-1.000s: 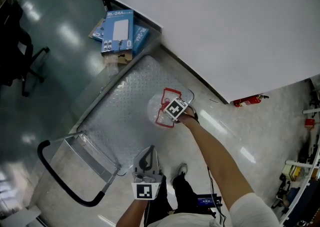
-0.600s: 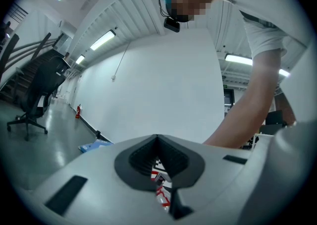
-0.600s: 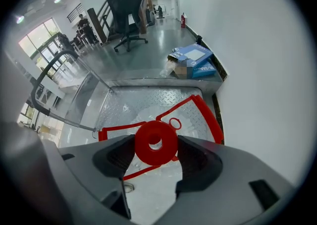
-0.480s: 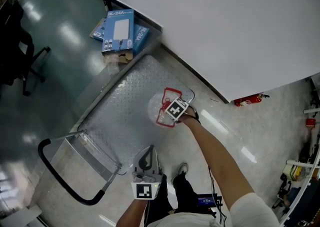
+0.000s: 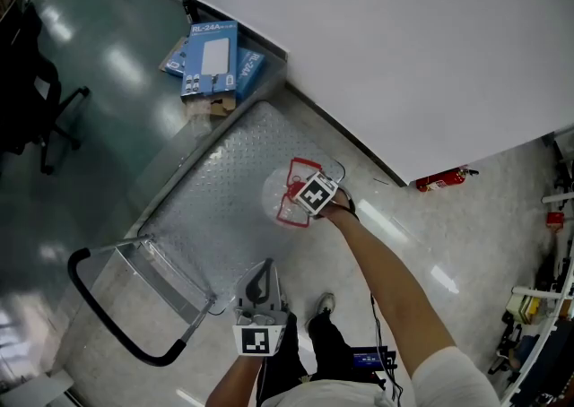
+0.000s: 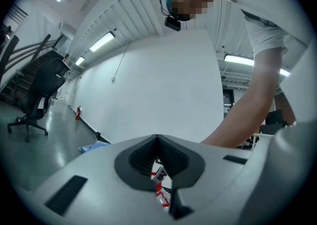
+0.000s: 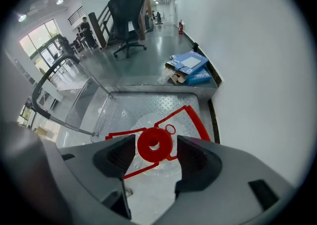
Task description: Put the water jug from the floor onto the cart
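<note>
The right gripper (image 7: 155,150) has its fingers apart, flanking the red round cap (image 7: 154,142) of the clear plastic water jug (image 5: 273,192). The jug stands on the steel tread-plate cart (image 5: 224,183). The left gripper (image 6: 157,145) has its fingers together.

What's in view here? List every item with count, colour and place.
water jug: one, clear with a red cap and frame, on the cart deck
cart: one, grey tread-plate deck with a black handle, beside the wall
boxes: a small stack, blue and white, on the floor beyond the cart
fire extinguishers: two, red, at the foot of the wall, one at each end
office chair: one, black, far left
right arm: one, bare, reaching to the water jug
left tongs: shut, empty, low near the body
right tongs: jaws apart, either side of the red cap
</note>
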